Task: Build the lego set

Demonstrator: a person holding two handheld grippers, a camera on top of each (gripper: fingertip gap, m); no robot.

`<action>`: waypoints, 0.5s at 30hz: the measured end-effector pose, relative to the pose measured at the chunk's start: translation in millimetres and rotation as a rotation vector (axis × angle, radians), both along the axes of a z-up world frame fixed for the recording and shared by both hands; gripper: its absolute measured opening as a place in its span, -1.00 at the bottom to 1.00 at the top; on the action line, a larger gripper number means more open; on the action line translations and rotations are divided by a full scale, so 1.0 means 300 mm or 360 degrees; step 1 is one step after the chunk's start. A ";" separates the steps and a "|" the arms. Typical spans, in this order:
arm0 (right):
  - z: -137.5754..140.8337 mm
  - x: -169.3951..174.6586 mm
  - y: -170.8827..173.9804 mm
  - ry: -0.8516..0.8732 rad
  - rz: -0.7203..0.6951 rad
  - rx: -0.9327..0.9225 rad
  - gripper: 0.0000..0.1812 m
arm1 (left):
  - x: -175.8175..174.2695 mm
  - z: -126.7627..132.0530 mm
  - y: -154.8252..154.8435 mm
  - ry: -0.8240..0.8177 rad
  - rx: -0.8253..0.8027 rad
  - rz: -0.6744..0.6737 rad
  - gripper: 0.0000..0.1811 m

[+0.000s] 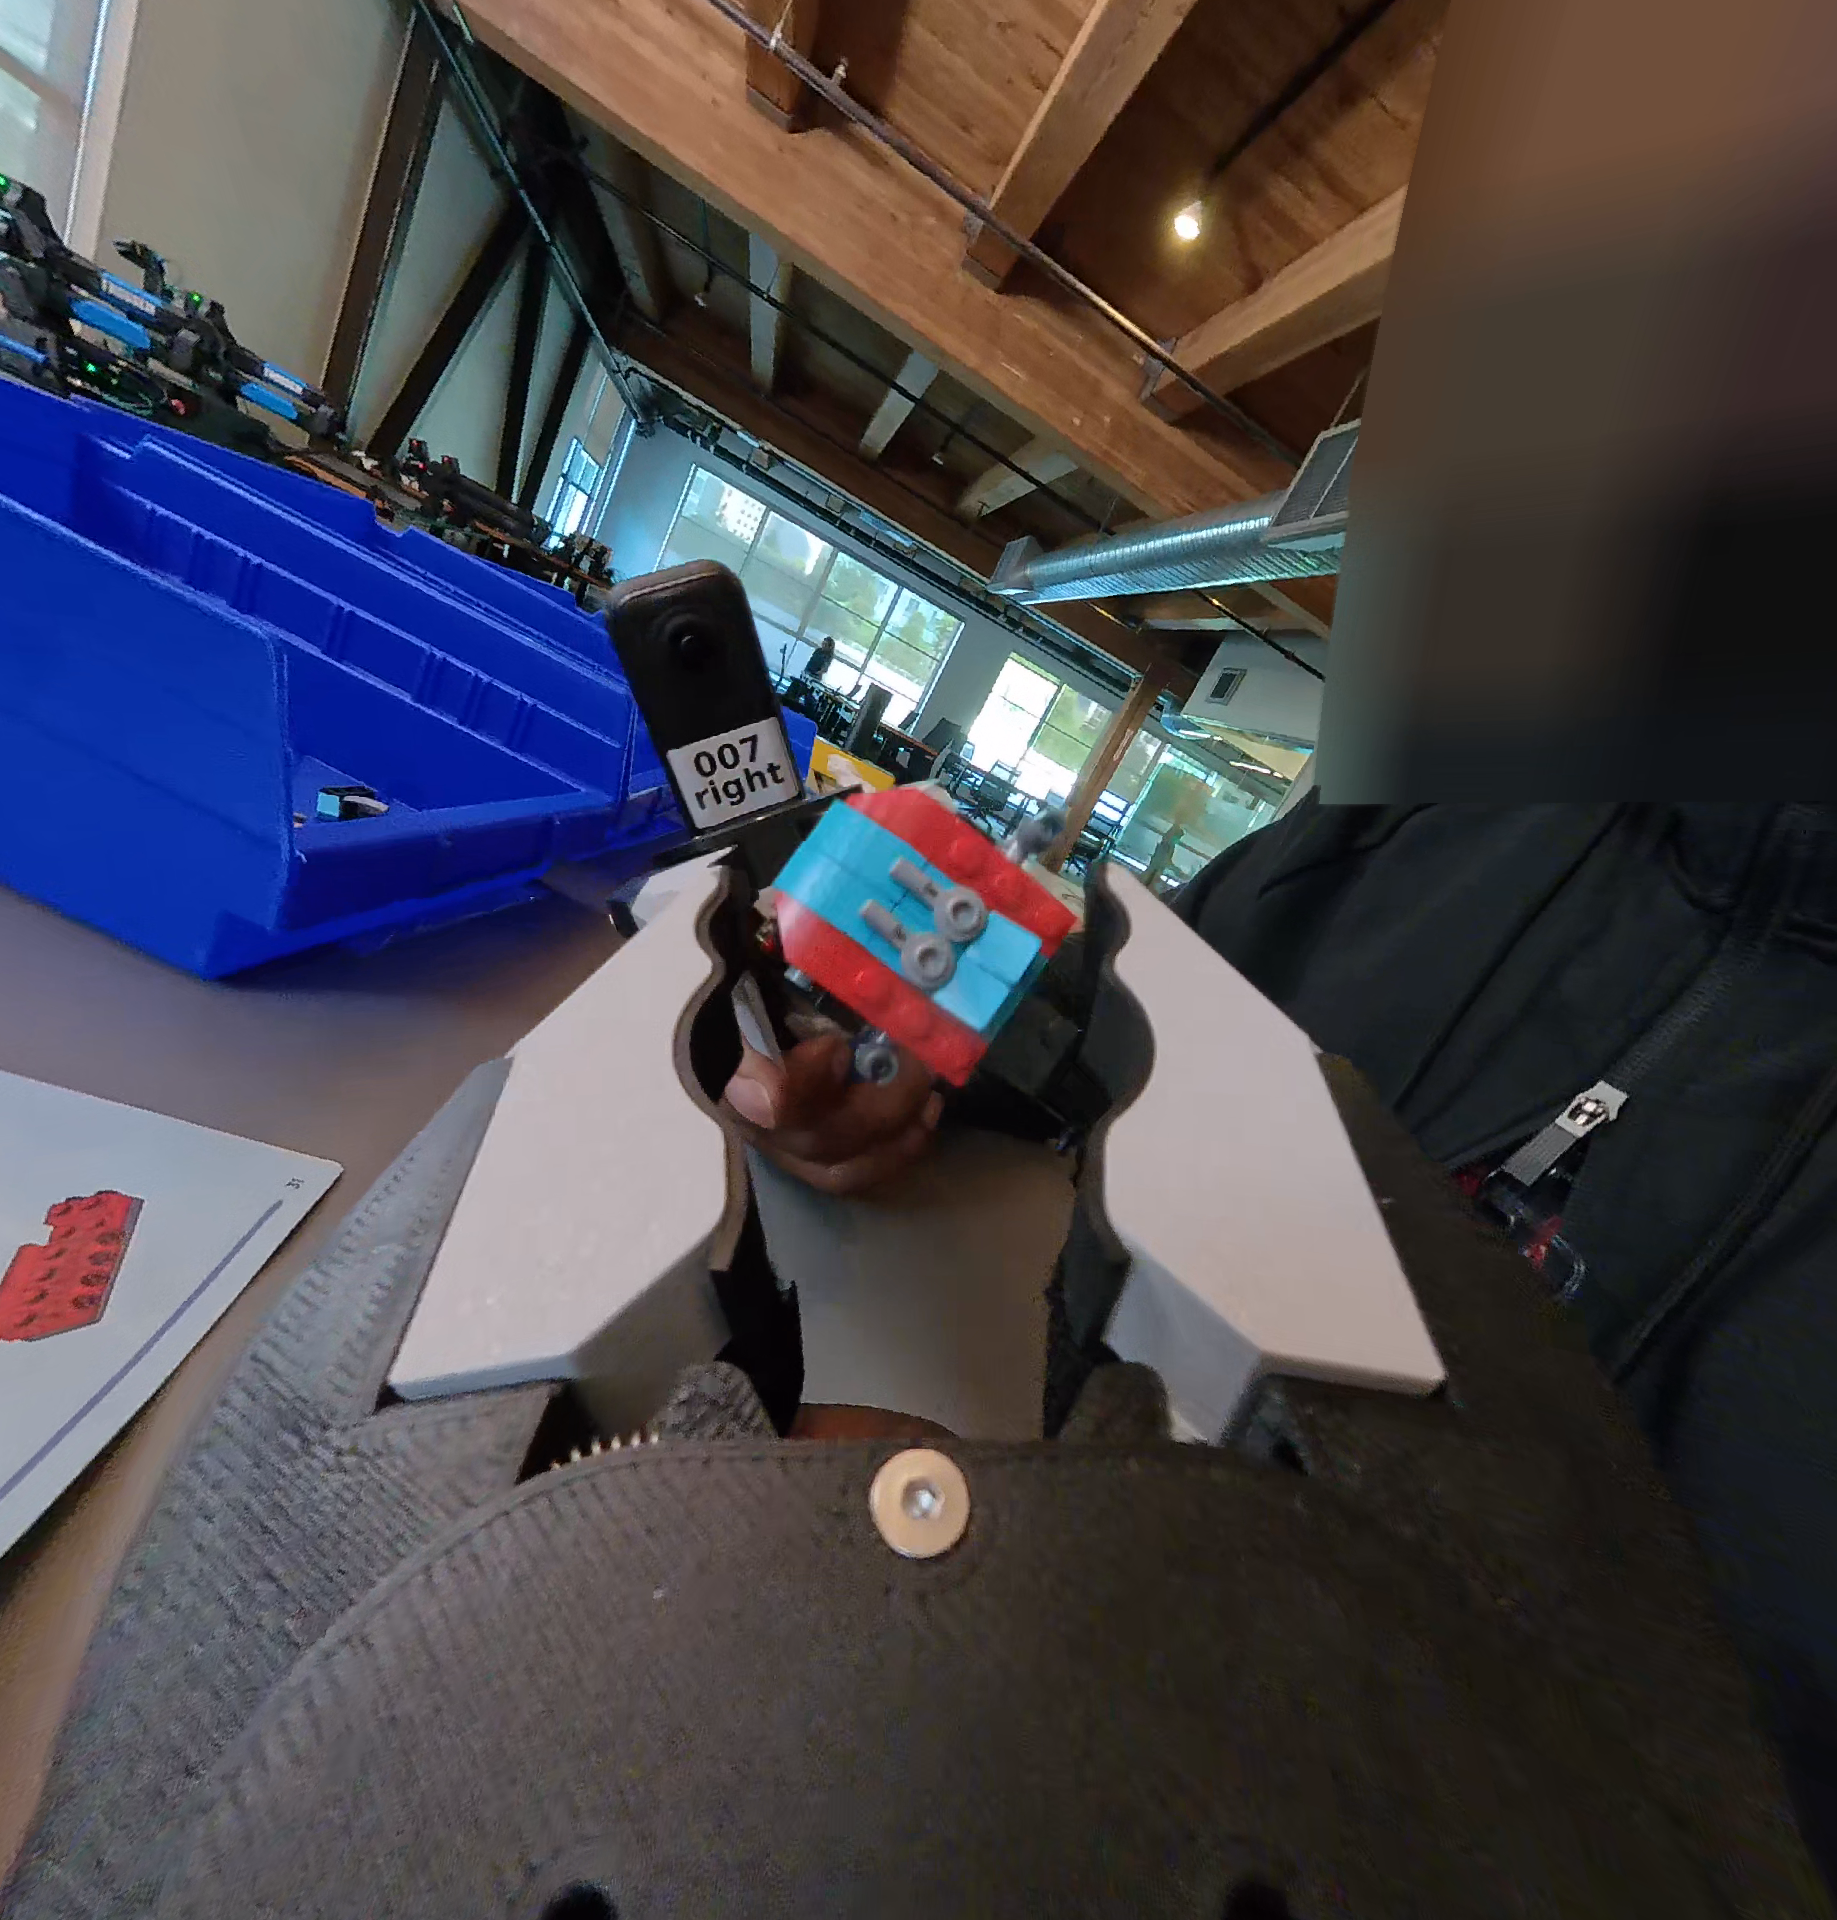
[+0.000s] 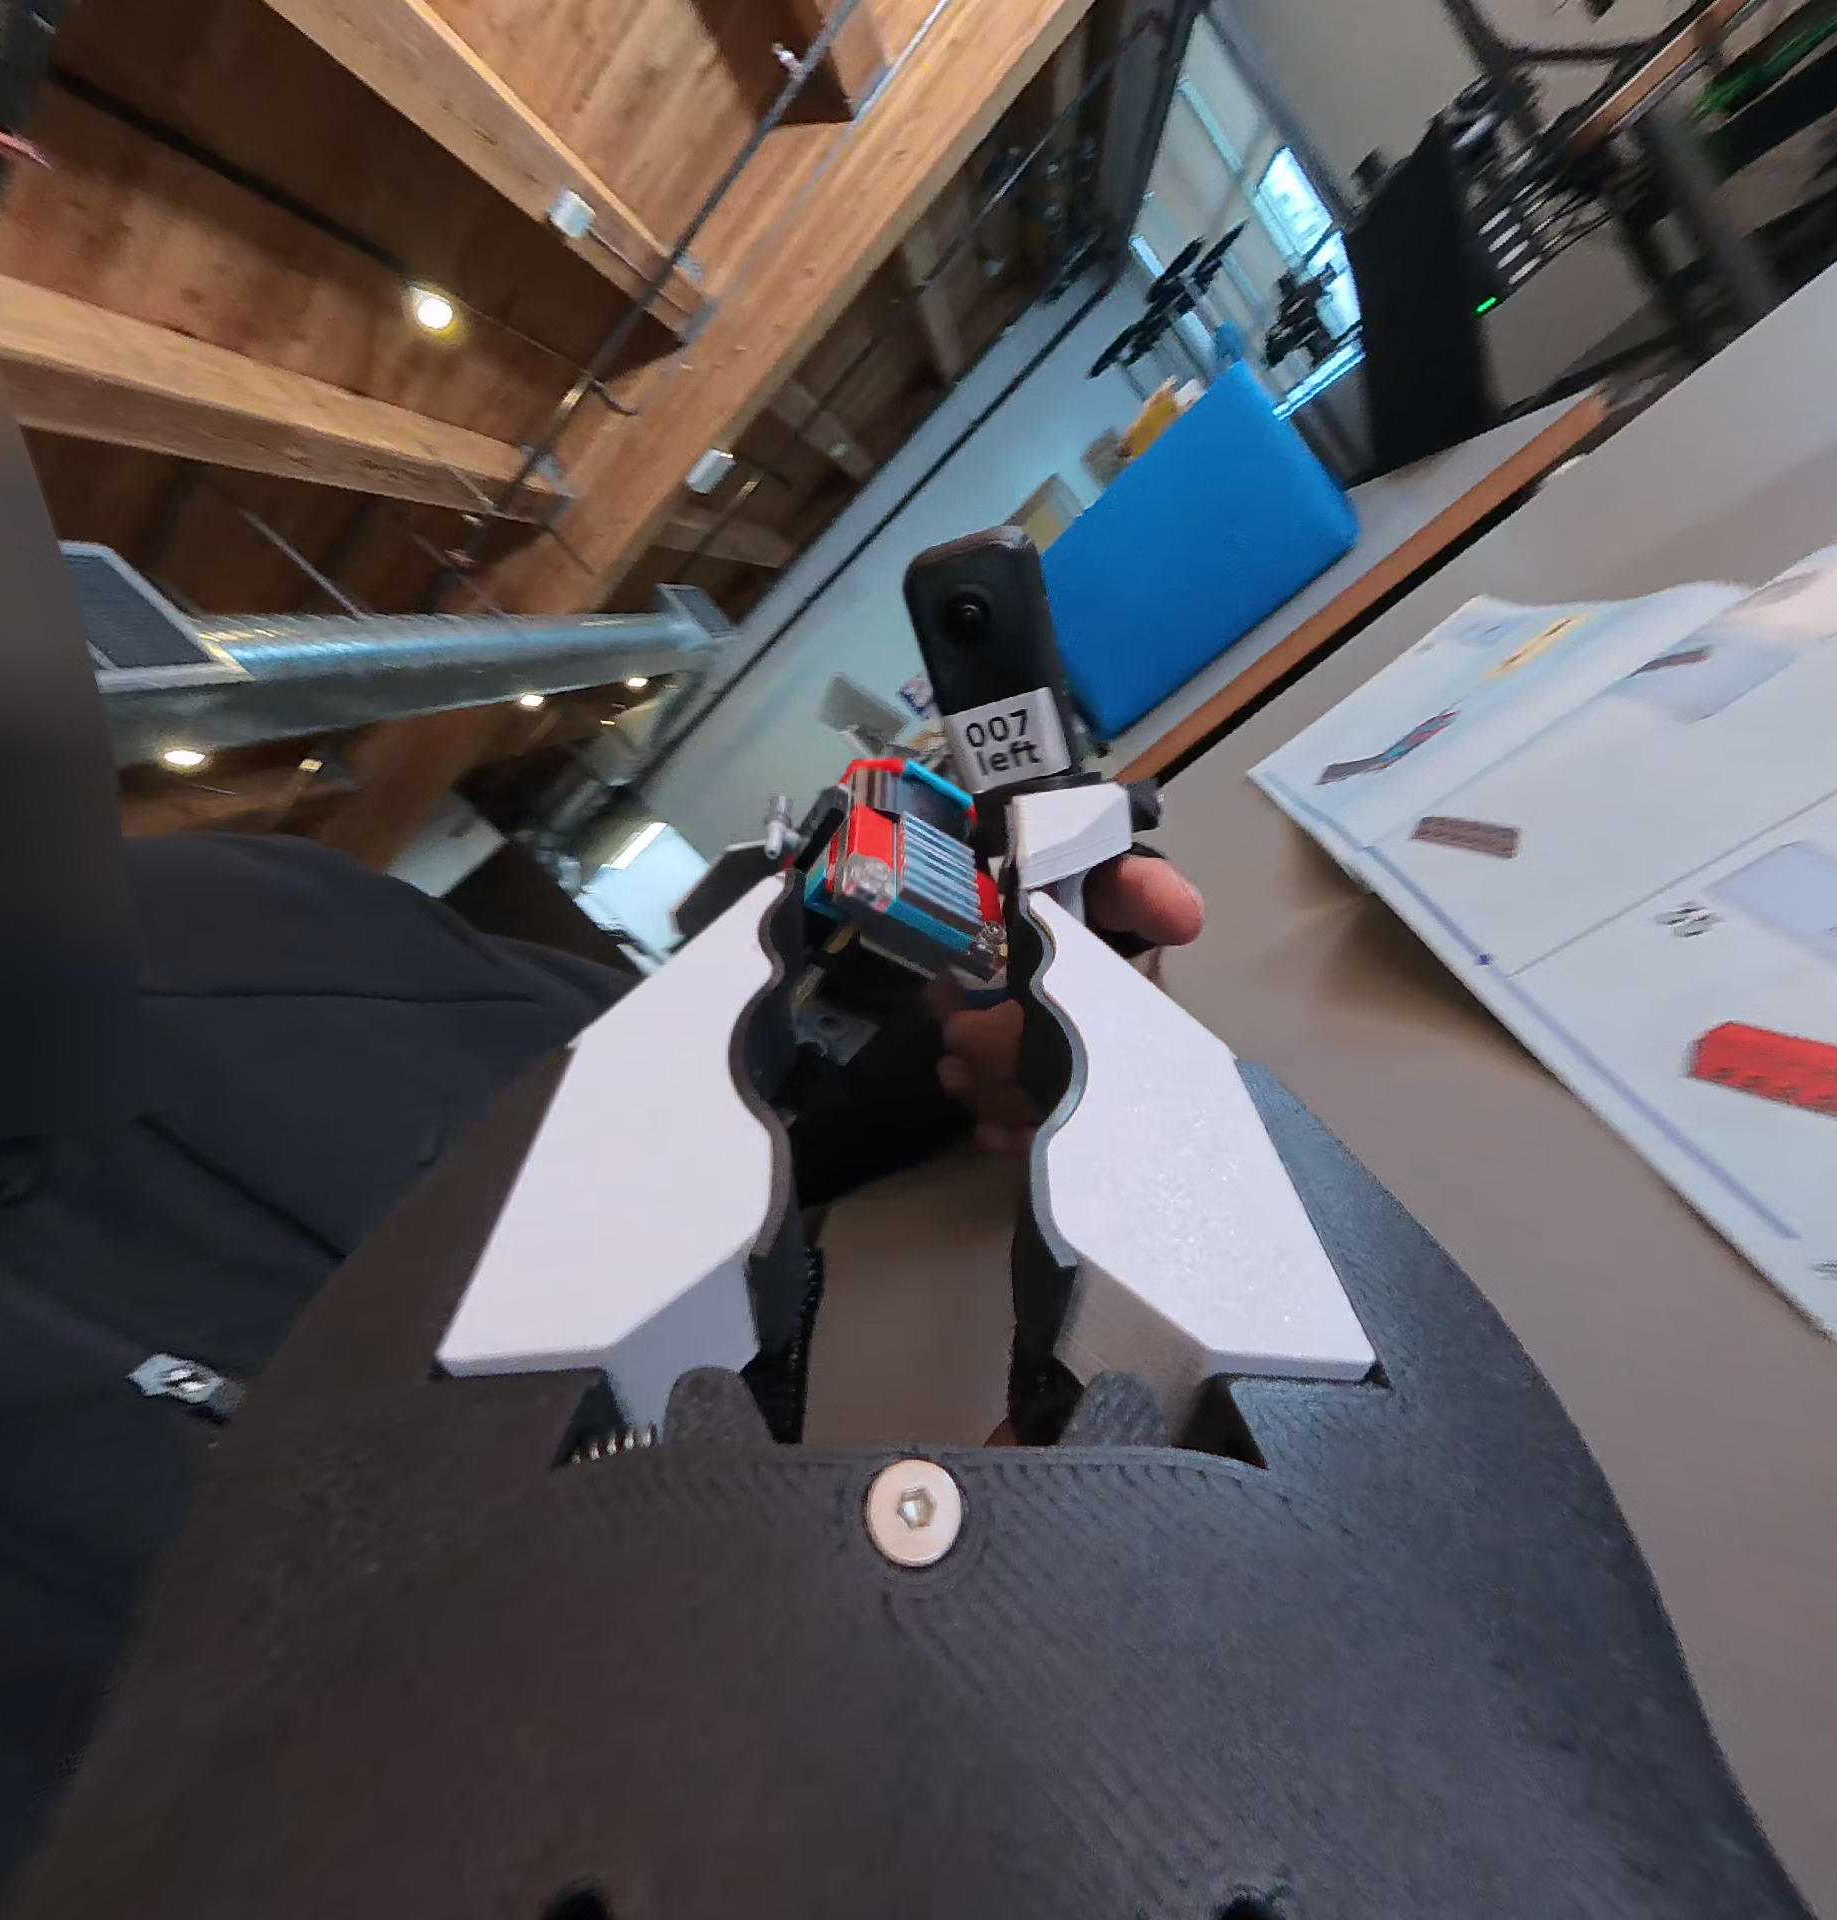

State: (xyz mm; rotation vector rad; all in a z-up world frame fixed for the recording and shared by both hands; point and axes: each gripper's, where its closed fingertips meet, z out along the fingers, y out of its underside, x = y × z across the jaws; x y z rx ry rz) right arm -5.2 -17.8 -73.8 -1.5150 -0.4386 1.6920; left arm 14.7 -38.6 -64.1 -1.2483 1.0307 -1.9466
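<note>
Black ribbed housing of each handheld tool fills the near foreground, a silver screw at centre, grey finger blocks rising from it.

Lego model [image 1: 919, 935]: a small block of red and light-blue bricks in bands, with little grey pins and eyelets on one face. From the right wrist view its other side [image 2: 898, 883] shows a ribbed silver-grey grille, clear studs at the corners, and a red and blue frame. It is held up in the air above the tabletop [image 1: 270, 1029], between the two tools and in front of a person's dark zipped jacket [image 1: 1579, 1039].

Left tongs [image 1: 909, 883]: tips spread apart, with the model between them; cannot tell whether they pinch it or merely frame it.

Right tongs [image 2: 898, 899]: narrower gap, the tips close on either side of the model; contact not clear, so grip cannot be told.

A hand [image 1: 841, 1117] shows just below the model.

Blue plastic bin [image 1: 270, 707] on the tabletop to the left; open instruction booklet [image 2: 1620, 883] lying flat, a red brick pictured on its page.
</note>
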 end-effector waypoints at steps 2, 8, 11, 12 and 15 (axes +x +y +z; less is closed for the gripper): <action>-0.002 0.008 0.008 -0.0022 -0.0032 0.0022 -0.59 | 0.000 0.000 0.010 0.0015 -0.0031 0.0016 -0.23; 0.005 0.037 0.039 -0.0038 -0.0138 0.0044 -0.59 | -0.003 -0.012 0.050 0.0064 -0.0072 0.0119 -0.14; 0.007 0.061 0.063 -0.0118 -0.0258 0.0142 -0.59 | -0.006 -0.020 0.077 0.0100 -0.0127 0.0166 -0.07; 0.010 0.070 0.069 -0.0140 -0.0294 0.0183 -0.58 | -0.006 -0.024 0.084 0.0116 -0.0158 0.0169 -0.07; 0.015 0.088 0.081 -0.0225 -0.0413 0.0330 -0.58 | -0.003 -0.036 0.089 0.0158 -0.0271 0.0129 -0.07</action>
